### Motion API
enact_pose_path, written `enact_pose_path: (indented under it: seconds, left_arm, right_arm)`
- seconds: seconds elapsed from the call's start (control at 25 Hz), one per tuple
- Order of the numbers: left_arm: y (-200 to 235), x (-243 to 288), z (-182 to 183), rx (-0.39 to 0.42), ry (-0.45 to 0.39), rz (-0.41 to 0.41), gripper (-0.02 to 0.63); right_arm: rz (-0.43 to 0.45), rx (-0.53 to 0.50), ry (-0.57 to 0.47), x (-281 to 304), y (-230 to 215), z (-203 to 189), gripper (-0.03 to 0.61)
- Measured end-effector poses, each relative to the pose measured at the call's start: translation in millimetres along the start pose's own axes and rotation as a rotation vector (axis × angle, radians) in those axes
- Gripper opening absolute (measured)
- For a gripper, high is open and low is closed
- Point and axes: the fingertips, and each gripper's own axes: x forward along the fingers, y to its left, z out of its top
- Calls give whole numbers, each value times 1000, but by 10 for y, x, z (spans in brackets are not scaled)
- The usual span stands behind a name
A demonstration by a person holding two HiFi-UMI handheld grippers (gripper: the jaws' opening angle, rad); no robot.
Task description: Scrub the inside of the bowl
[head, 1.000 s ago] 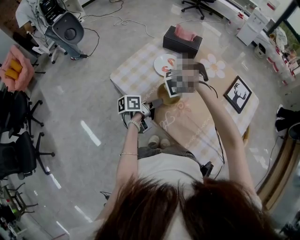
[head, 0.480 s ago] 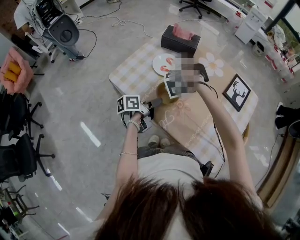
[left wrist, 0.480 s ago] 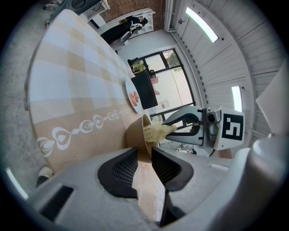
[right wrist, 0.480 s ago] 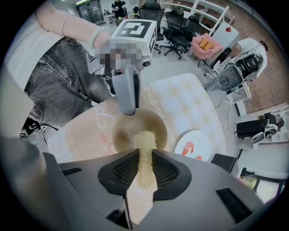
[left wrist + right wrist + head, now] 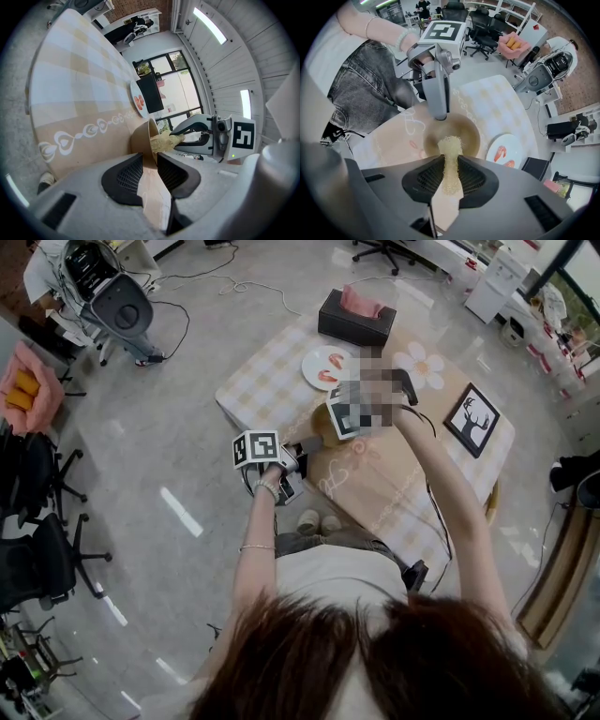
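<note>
Head view: mid-scrub, by the table's (image 5: 262,381) near edge. Left gripper view: clamps the bowl (image 5: 140,138) by its rim in the left gripper (image 5: 150,158). Right gripper view: pinches a scrubber (image 5: 450,146) in the right gripper (image 5: 450,160), down inside. Next, likely: sweep round the wall, rim held firm.

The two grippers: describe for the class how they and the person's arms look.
The left gripper and right gripper each have a light grey body, black ribbed fingers and a white cube with black square markers. The left wrist wears a pale bead bracelet and a thin bangle.
</note>
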Motion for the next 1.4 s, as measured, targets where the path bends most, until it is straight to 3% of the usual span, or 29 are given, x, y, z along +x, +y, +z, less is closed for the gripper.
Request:
enact_pose_path:
  seconds: [0.72, 1.4]
  left_arm:
    - [-31, 24, 2, 0, 6, -7, 104]
    - [-27, 21, -12, -5, 7, -7, 104]
  right_arm:
    - [70, 47, 3, -8, 214, 21, 78]
    - [68, 45, -61, -38, 213, 258, 78]
